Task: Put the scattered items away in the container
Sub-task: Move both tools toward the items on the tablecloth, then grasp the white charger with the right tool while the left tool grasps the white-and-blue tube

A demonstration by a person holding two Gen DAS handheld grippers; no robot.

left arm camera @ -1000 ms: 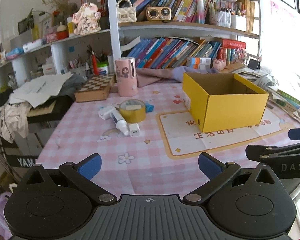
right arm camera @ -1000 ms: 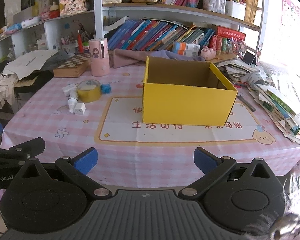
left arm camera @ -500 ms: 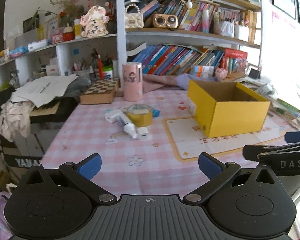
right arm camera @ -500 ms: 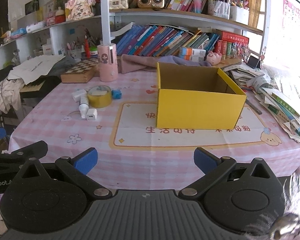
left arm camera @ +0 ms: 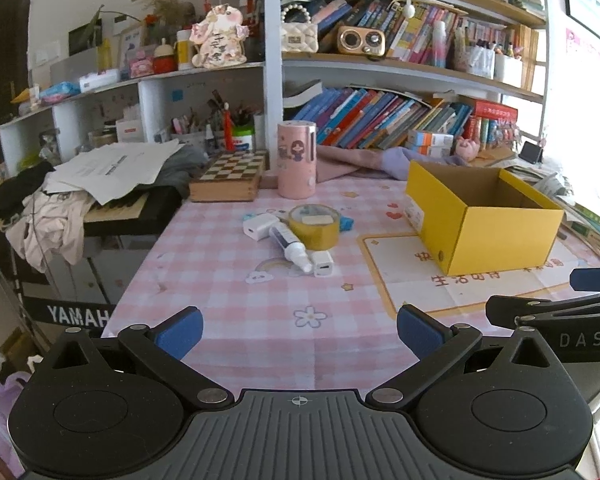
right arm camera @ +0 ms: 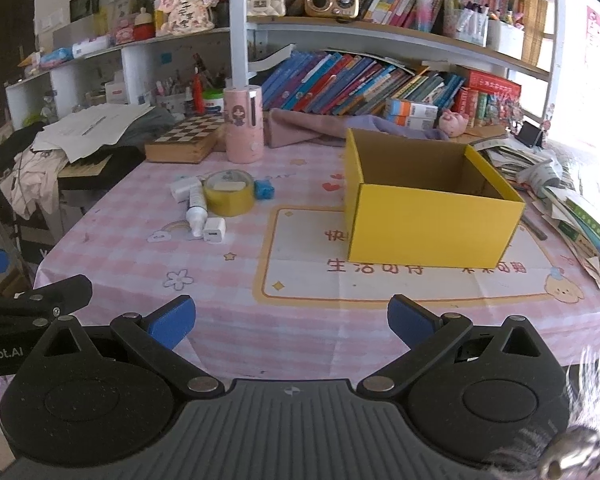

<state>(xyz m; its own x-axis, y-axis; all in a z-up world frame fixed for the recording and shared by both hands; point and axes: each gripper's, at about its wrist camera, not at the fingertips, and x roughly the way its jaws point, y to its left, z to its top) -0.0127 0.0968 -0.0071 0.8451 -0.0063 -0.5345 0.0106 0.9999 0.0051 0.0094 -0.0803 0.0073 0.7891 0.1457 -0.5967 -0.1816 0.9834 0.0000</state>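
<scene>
Cluttered study corner: bookshelves behind, pink checked table [left arm camera: 228, 300] in front. Yellow box [right arm camera: 428, 224] sits open-topped on the printed mat, right of centre; what shows of its inside looks bare, floor mostly hidden by the near wall.

Items huddle left of the box, well apart from it: tape roll [left arm camera: 314, 227], tube [left arm camera: 290, 243] leaning against the roll, small charger [left arm camera: 322, 263] at the tube's tip, bigger charger [left arm camera: 260, 227] behind, blue bit [left arm camera: 346, 224] beside the roll.

Left gripper [left arm camera: 298, 330] spread wide, nothing between the pads, hovering at the near table edge. Right gripper [right arm camera: 290, 322] likewise released and empty, in front of the box.

Risks, judged: the items touch each other, so closing on the tube or roll will likely nudge a neighbour; the tube could roll off toward the left edge. The small charger is low and slick, so a pinch may slip.

Hard to tell: what the blue bit is; whether something pale lies in the roll's core or it is a label. Each view shows only a sliver of the other gripper.
</scene>
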